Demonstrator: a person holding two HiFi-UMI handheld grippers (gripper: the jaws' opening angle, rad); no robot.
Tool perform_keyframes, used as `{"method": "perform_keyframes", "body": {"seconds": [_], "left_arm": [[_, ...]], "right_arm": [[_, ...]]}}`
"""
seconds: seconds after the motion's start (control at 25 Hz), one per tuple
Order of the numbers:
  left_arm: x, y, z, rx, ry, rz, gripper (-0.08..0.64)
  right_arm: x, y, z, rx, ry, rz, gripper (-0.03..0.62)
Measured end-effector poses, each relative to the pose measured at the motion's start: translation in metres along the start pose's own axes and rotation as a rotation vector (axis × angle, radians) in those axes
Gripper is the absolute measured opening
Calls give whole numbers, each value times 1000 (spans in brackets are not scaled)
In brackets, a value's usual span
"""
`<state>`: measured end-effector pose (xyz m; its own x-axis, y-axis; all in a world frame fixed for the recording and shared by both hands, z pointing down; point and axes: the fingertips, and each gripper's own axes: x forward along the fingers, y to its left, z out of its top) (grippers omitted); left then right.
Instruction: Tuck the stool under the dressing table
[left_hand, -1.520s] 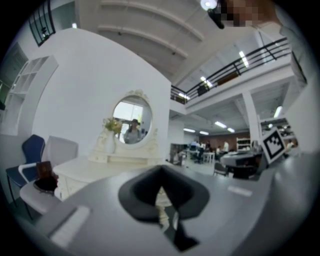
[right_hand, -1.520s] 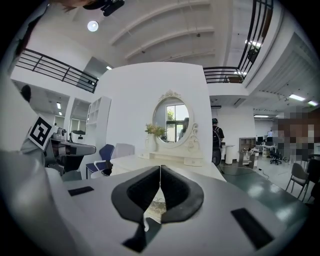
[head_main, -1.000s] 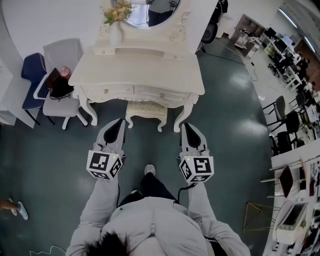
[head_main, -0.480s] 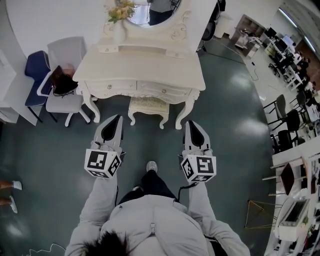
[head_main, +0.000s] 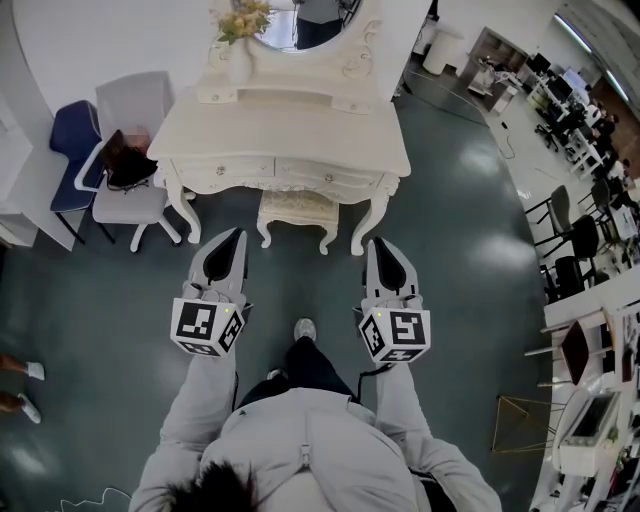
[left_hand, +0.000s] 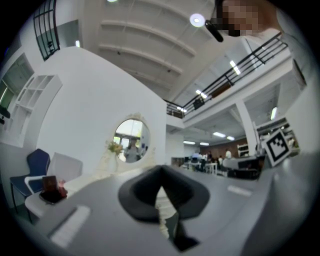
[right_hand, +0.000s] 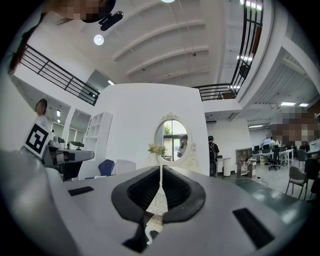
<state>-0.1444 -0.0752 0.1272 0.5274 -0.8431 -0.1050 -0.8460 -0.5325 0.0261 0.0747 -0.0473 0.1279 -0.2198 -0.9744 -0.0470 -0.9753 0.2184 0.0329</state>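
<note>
The cream dressing table (head_main: 285, 135) stands ahead of me with its round mirror (head_main: 300, 22) at the back. The cushioned stool (head_main: 297, 210) sits between the table's front legs, its rear half hidden under the tabletop. My left gripper (head_main: 234, 236) is shut and empty, short of the stool's left side. My right gripper (head_main: 379, 245) is also shut and empty, just in front of the table's right front leg (head_main: 362, 232). In the left gripper view the left gripper (left_hand: 161, 192) points level at the table, and in the right gripper view the right gripper (right_hand: 160, 176) lines up with the mirror (right_hand: 171, 136).
A grey chair (head_main: 128, 200) carrying a dark bag (head_main: 125, 160) and a blue chair (head_main: 72, 135) stand left of the table. A vase of flowers (head_main: 238, 45) stands on the table's shelf. Desks and office chairs (head_main: 575, 240) fill the right side. Someone's feet (head_main: 18, 385) show at far left.
Both grippers, still shut, have drawn back slightly from the table and stool. The stool has not moved under the table.
</note>
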Motion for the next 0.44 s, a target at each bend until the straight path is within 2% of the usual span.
{"method": "perform_keyframes", "body": {"seconds": [0.44], "left_arm": [[-4,6,1,-10,-12,8,5]], "right_arm": [[3,10,2,2,-8,3,2]]}}
